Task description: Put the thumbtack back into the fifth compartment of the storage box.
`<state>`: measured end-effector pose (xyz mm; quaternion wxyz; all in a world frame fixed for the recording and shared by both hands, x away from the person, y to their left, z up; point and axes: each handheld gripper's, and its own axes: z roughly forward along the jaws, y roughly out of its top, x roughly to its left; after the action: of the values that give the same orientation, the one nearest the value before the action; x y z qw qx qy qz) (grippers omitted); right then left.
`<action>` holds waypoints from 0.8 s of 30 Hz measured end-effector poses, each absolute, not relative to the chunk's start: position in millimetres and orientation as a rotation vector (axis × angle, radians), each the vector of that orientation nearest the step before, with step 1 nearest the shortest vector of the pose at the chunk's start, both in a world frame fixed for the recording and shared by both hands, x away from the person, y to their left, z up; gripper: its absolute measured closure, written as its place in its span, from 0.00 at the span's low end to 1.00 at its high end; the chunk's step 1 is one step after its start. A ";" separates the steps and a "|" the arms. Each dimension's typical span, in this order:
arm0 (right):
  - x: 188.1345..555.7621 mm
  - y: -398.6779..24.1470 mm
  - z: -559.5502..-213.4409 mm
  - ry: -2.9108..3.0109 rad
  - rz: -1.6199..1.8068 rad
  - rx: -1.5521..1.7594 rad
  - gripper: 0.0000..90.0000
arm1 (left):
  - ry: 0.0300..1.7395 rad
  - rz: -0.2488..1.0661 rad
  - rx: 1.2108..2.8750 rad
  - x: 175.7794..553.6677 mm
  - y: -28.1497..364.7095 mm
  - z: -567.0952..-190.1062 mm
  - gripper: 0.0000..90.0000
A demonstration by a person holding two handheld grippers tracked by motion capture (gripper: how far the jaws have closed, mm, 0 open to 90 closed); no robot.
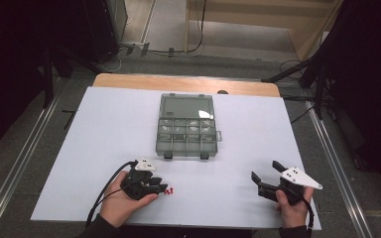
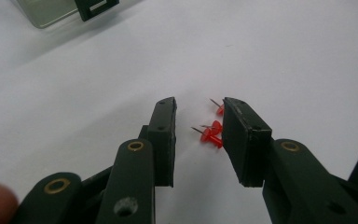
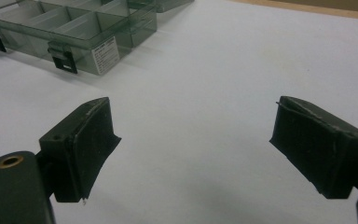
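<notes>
From above, my left gripper (image 1: 162, 187) lies low on the white sheet (image 1: 109, 129) near my edge of the table, its tips at a small cluster of red pushpins (image 1: 169, 191); I keep it flat because the pins lie loose and must be scooped from the side. My right gripper (image 1: 265, 174) waits well apart, spread and carrying nothing. The clear compartment box (image 1: 187, 129) sits open farther up the sheet, lid back, probably where the pins belong. Along my left gripper (image 2: 199, 116), the pushpins (image 2: 213, 133) lie between the pads, close against the right-hand one, which hides part of them; the left-hand pad is not pressing yet, so nothing is gripped. Along my right gripper (image 3: 193, 133), bare sheet lies between wide jaws, the box (image 3: 70, 32) beyond. The sheet covers a wooden tabletop (image 1: 178, 82); around it are grey floor, cables and dark curtains.
</notes>
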<state>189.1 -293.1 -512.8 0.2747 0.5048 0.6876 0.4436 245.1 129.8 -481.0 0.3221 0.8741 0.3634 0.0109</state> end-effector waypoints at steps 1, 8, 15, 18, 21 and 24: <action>188.6 -293.1 -512.7 1.850 1.198 1.353 0.15 | 0.957 0.032 2.296 244.8 129.6 -480.6 0.71; 187.4 -293.9 -512.2 1.834 1.219 1.341 0.15 | 0.963 0.005 2.299 243.0 126.6 -481.2 0.71; 187.3 -293.5 -512.0 1.829 1.219 1.334 0.14 | 0.974 0.007 2.310 243.2 125.0 -483.4 0.71; 186.6 -294.1 -511.3 1.823 1.217 1.329 0.13 | 0.975 0.001 2.315 243.8 125.2 -484.6 0.75; 186.7 -294.9 -511.1 1.821 1.224 1.336 0.11 | 0.977 -0.005 2.315 243.6 124.7 -484.5 0.75; 187.3 -295.1 -511.9 1.824 1.212 1.335 0.10 | 0.978 -0.012 2.312 242.7 124.0 -483.8 0.75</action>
<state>187.3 -295.1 -511.9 0.2842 0.4991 0.6818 0.4530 242.7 124.0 -483.8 0.3101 0.8756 0.3704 -0.0046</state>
